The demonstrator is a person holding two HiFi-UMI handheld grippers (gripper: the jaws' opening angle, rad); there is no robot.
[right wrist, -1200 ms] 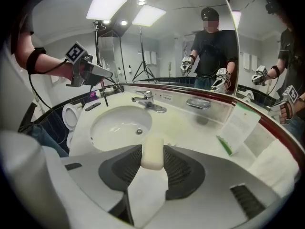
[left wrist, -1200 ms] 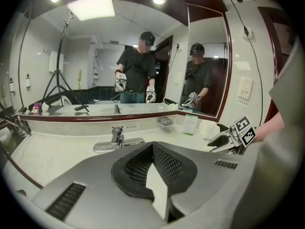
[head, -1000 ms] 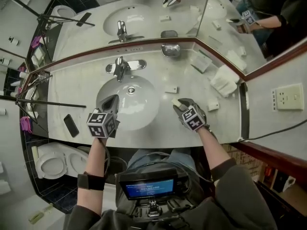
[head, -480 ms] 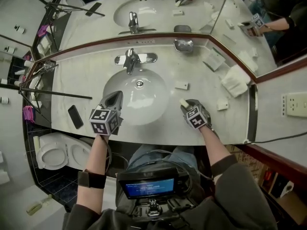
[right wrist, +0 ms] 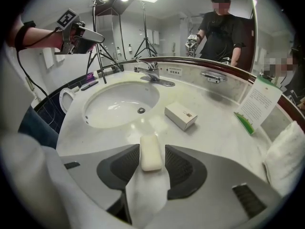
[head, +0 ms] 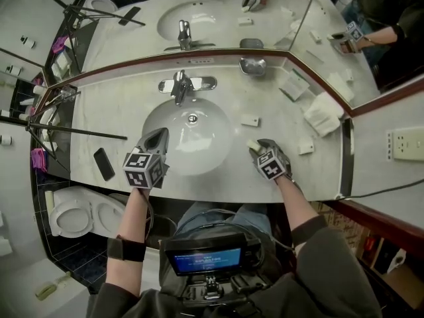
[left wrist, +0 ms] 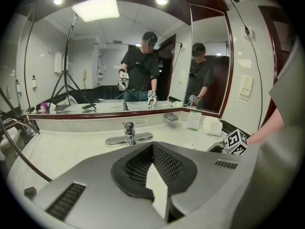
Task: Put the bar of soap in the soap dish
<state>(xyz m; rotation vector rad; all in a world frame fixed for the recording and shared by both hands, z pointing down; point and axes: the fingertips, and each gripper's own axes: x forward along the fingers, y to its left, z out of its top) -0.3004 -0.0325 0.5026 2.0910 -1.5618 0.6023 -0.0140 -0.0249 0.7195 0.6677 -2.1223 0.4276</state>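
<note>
Small box (right wrist: 181, 116) between soap (right wrist: 151, 152) and dish (head: 253, 65)

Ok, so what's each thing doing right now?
Bar of soap: lying flat on the counter.
Right gripper: jaws opening, bar of soap between them.
Left gripper: shut, empty.
Soap dish: empty.
Faucet: no water running.
Small box: closed.

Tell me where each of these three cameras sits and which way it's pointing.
Head view: on the head, looking steeply down at the sink; forearms, left hand-held gripper and right hand-held gripper show.
Left gripper view: on the shut, empty left hand-held gripper, facing faucet and mirror; right wrist shows.
Right gripper view: on the right hand-held gripper, jaws opening, soap between them; left forearm shows.
Shared: all three see the faucet.
</note>
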